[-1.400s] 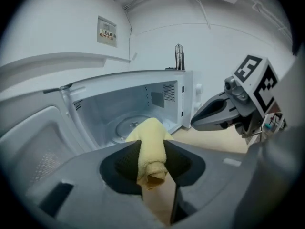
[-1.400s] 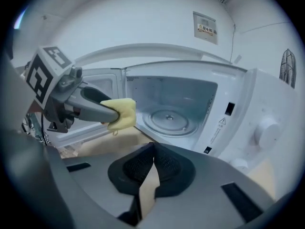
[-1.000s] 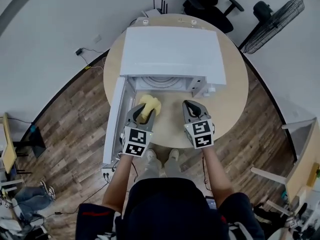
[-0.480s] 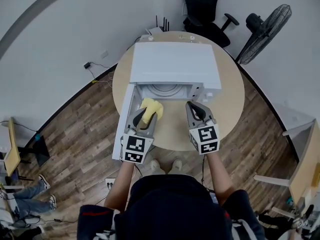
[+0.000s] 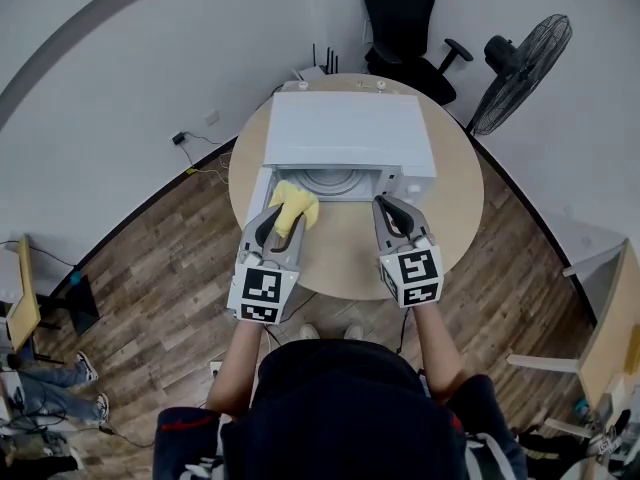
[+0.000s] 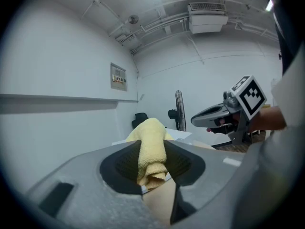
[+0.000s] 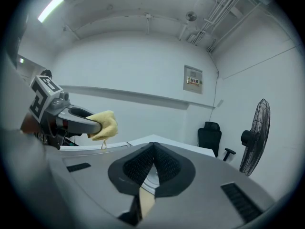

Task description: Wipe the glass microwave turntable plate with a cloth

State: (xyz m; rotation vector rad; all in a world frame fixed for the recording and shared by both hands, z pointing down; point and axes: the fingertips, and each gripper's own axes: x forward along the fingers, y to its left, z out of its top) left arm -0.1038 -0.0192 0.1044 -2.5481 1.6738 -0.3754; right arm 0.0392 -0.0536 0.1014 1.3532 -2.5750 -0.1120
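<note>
White microwave stands at the bench's far edge, turntable plate inside — before it the left hand-held gripper pinches a yellow cloth, right hand-held gripper closed.

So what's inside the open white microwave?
The front arc of the round glass turntable plate shows on its floor. The top of the white microwave hides the rest, and the yellow cloth covers the opening's left corner.

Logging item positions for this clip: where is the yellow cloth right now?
In the head view the yellow cloth sits left of centre, clamped in the left gripper, in front of the left end of the open microwave.
</note>
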